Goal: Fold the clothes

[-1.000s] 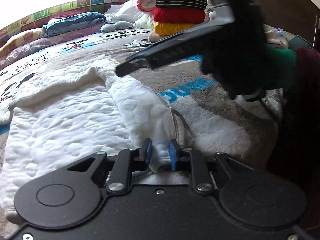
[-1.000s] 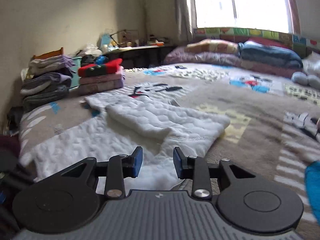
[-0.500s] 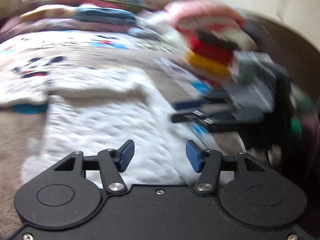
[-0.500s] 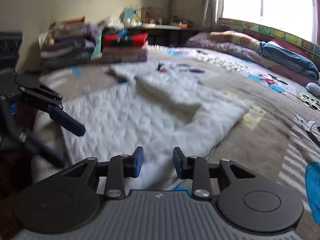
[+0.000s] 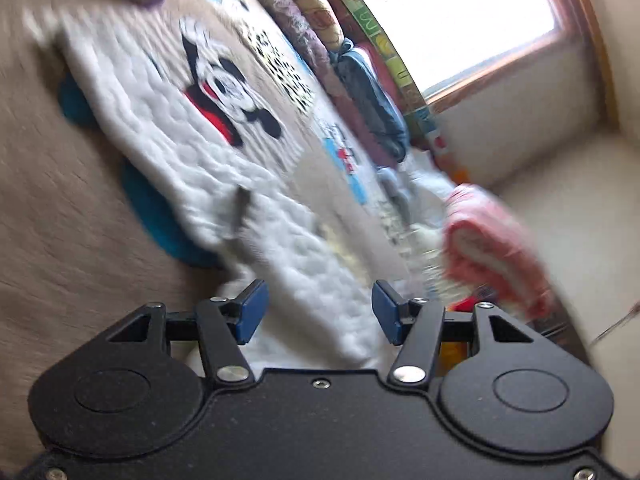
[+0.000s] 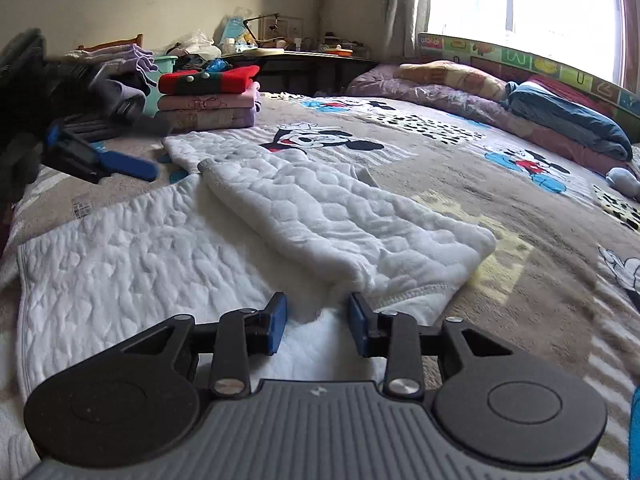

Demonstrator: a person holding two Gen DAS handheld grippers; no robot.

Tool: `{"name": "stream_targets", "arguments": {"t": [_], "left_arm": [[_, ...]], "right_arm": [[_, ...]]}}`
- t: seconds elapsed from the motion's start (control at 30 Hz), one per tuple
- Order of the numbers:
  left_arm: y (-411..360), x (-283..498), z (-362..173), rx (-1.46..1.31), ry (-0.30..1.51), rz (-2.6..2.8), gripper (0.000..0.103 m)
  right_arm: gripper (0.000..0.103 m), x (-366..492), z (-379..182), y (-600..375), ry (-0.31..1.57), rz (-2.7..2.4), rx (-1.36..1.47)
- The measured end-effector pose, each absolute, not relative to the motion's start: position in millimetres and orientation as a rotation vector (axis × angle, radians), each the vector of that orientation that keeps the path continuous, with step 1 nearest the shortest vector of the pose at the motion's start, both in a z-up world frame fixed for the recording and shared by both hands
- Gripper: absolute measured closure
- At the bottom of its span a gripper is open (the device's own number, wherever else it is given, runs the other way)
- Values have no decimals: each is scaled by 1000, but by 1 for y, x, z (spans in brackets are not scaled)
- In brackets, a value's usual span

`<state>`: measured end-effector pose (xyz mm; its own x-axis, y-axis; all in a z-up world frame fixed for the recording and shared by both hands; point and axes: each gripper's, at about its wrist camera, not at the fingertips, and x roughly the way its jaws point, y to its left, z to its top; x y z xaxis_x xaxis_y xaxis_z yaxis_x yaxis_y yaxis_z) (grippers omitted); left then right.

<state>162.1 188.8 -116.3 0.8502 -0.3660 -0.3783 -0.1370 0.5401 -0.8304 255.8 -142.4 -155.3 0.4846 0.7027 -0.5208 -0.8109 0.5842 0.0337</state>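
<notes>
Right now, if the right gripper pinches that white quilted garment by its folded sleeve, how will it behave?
The white quilted garment will probably be floppy: its folded sleeve already drapes and creases. It looks thick and padded, so the pinch may catch several layers at once. Lifted at one point, the rest would likely drag across the fuzzy bedspread rather than slide. The right gripper is open above the hem.

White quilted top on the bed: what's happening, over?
Left gripper open, empty. Right gripper open, low over white quilted top. One sleeve folded across. Nothing blocking.
</notes>
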Motion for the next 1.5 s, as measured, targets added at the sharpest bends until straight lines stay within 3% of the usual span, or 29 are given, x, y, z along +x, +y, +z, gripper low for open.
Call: {"name": "stream_targets", "arguments": {"t": [0.13,0.43,0.47,0.5,0.6,0.93,1.17,1.5], "left_arm": [[185,180,-130,-1067,643,-76,47],[190,205,-125,-1048,591,-1,48],[188,208,-124,-1032,586,10,52],[185,210,-122,-1006,578,13,65],[168,207,-107,-858,535,-32,92],[87,181,-56,-238,403,-306,94],[28,158,-68,113,395,-542,94],[0,144,-102,585,435,-757,94]], "right_arm": [[66,263,-156,-150,556,954,-170],[67,283,-146,-180,555,965,89],[66,287,-148,-183,564,960,122],[66,290,-150,-185,574,956,154],[66,299,-153,-192,611,958,245],[63,331,-177,-214,775,960,640],[45,357,-213,-238,809,939,1121],[44,384,-223,-236,804,882,1191]]}}
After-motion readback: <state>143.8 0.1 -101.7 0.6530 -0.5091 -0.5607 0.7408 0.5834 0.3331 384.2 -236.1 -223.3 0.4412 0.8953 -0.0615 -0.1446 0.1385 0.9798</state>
